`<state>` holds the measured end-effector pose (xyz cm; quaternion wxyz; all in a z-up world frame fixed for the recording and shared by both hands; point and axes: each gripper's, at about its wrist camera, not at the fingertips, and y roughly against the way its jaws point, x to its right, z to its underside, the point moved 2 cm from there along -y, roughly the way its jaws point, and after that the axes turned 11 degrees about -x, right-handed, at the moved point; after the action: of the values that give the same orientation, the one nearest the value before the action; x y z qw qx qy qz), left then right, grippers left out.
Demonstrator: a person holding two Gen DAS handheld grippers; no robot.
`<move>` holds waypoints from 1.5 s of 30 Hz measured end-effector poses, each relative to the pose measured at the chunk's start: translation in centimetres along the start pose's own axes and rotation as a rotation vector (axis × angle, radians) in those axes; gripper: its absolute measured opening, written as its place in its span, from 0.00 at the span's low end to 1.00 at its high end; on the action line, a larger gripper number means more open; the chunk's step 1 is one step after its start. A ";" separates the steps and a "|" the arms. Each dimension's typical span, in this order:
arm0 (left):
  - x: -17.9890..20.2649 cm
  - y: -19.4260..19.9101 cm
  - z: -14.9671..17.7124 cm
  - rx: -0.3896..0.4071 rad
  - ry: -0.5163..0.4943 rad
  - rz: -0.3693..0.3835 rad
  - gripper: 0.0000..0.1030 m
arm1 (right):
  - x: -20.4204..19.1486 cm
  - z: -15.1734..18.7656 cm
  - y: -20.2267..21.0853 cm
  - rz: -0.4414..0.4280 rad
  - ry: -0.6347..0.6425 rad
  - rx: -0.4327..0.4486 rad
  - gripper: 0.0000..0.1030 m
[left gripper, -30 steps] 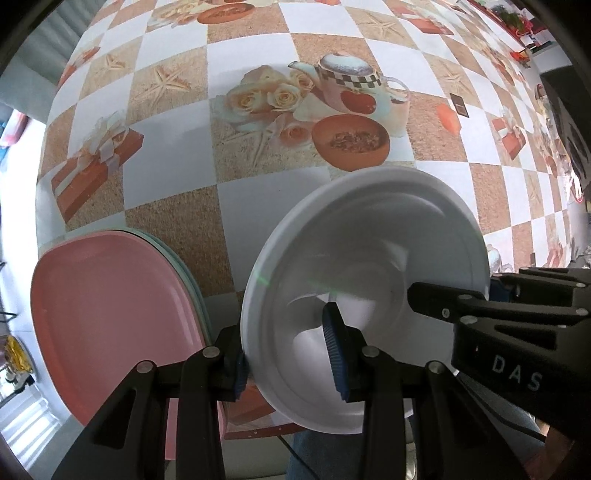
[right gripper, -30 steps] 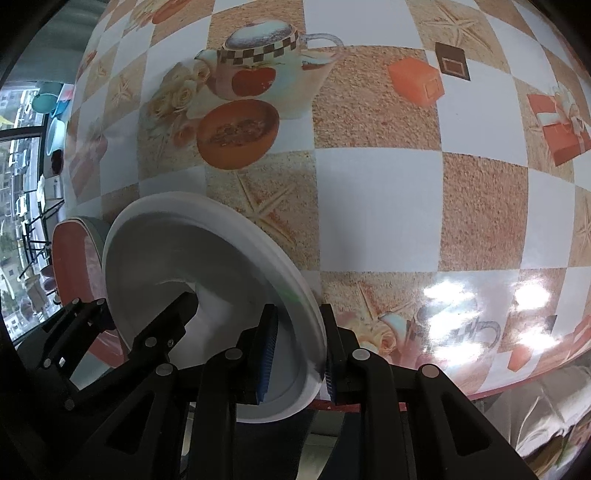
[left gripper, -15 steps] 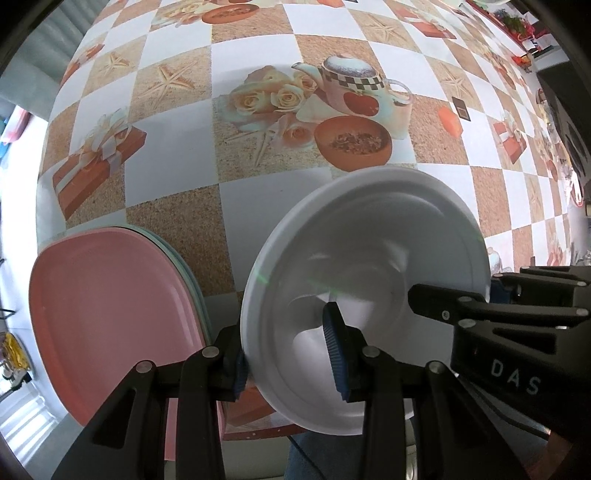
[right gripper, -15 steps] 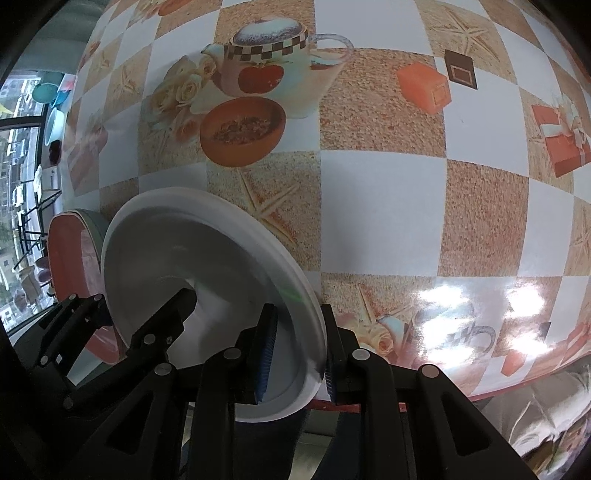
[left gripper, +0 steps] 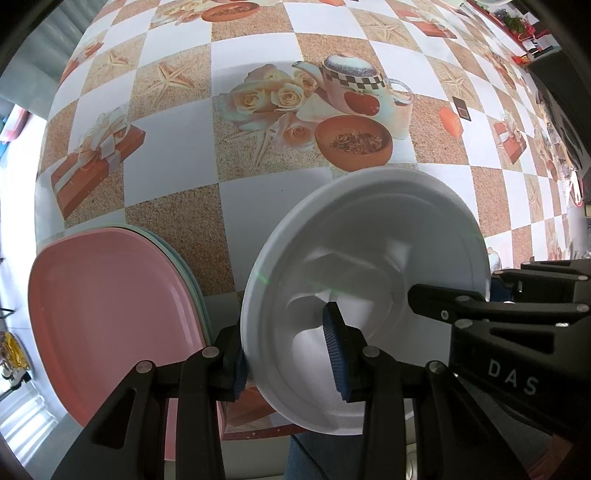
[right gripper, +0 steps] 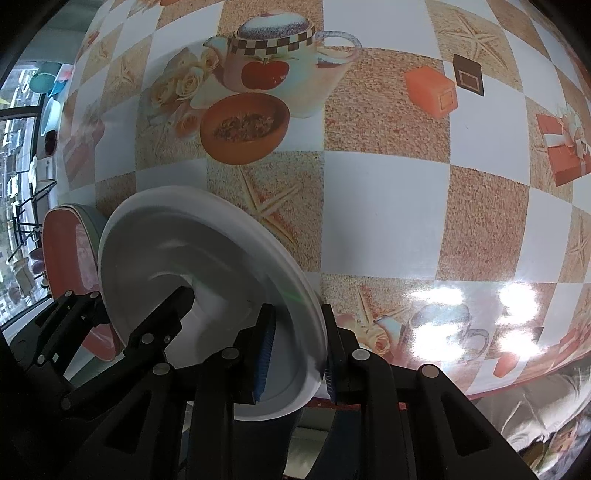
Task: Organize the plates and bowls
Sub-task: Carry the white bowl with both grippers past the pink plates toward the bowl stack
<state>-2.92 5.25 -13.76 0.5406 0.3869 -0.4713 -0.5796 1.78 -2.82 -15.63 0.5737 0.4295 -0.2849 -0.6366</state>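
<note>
A white round plate (left gripper: pixel 369 258) is held above the table's near edge, and it also shows in the right wrist view (right gripper: pixel 192 266). My left gripper (left gripper: pixel 290 354) straddles its left rim, one pad behind and one inside, with a wide gap. My right gripper (right gripper: pixel 295 354) is shut on the plate's right rim. A pink plate (left gripper: pixel 110 314) lies on top of a stack with a pale green plate under it, left of the white plate; it also shows in the right wrist view (right gripper: pixel 62 251).
The table (left gripper: pixel 258 192) has a checkered cloth printed with teapots, roses and gift boxes. Its near edge runs under both grippers. Teal and white dishes (right gripper: pixel 48 85) sit far off at the left. Cluttered items (left gripper: pixel 517 22) stand at the far right.
The white plate and both grippers have shifted slightly toward the table. The grip has not visibly changed.
</note>
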 end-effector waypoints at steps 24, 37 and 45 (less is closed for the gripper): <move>0.5 0.7 -0.2 0.017 0.043 0.018 0.38 | -0.8 0.5 1.4 0.030 0.033 0.016 0.24; 0.0 5.7 0.1 0.126 0.069 -0.003 0.37 | -2.5 1.4 6.0 0.026 0.071 0.103 0.24; -2.4 7.2 1.3 0.171 0.127 0.003 0.38 | -4.9 1.4 8.0 0.044 0.128 0.128 0.24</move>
<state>-2.04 7.98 -6.61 0.5354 0.4669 -0.4842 -0.5108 4.30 0.35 -7.05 0.5759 0.4986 -0.2971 -0.5758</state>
